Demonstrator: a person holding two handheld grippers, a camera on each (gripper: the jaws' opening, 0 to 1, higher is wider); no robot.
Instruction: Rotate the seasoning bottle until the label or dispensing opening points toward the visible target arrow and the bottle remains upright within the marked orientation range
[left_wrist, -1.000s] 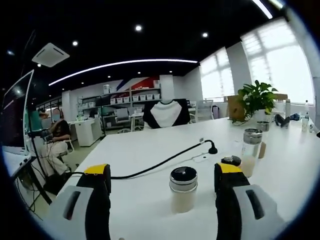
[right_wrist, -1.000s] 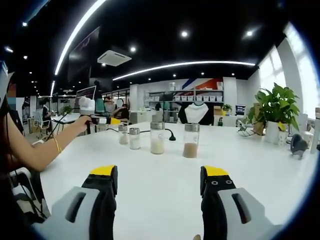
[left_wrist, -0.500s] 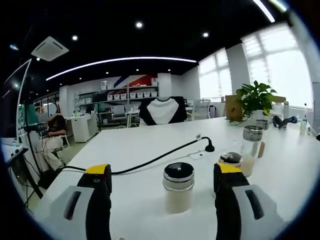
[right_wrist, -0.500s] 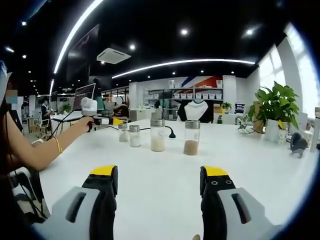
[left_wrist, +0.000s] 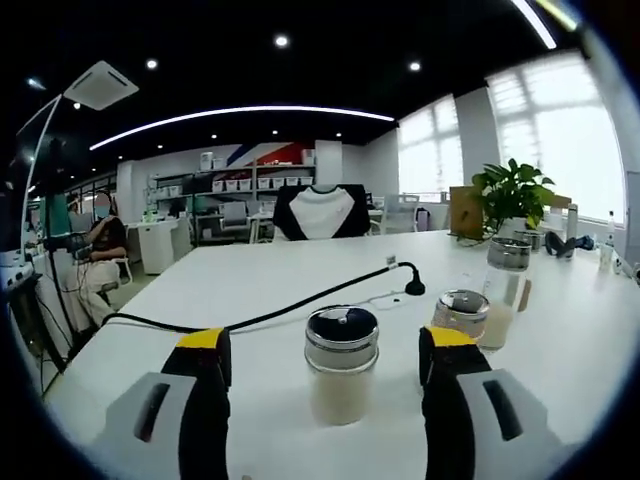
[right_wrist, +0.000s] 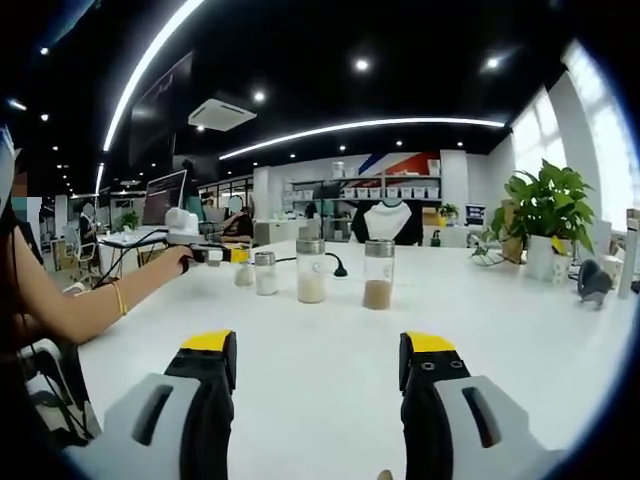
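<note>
My left claw (left_wrist: 323, 375) is spread around the short seasoning bottle (left_wrist: 341, 364), upright on the table (left_wrist: 250, 290). I'd centre it, pinch below the cap, and twist without tipping. My right claw (right_wrist: 317, 380) hangs spread, well back.

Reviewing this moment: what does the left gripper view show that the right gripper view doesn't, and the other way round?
Left gripper view: a close look at the seasoning bottle, upright between the jaws of the open left gripper. Right gripper view: a person's arm and a row of four bottles far beyond the open right gripper. Shared: white table, potted plant, black cable.
</note>
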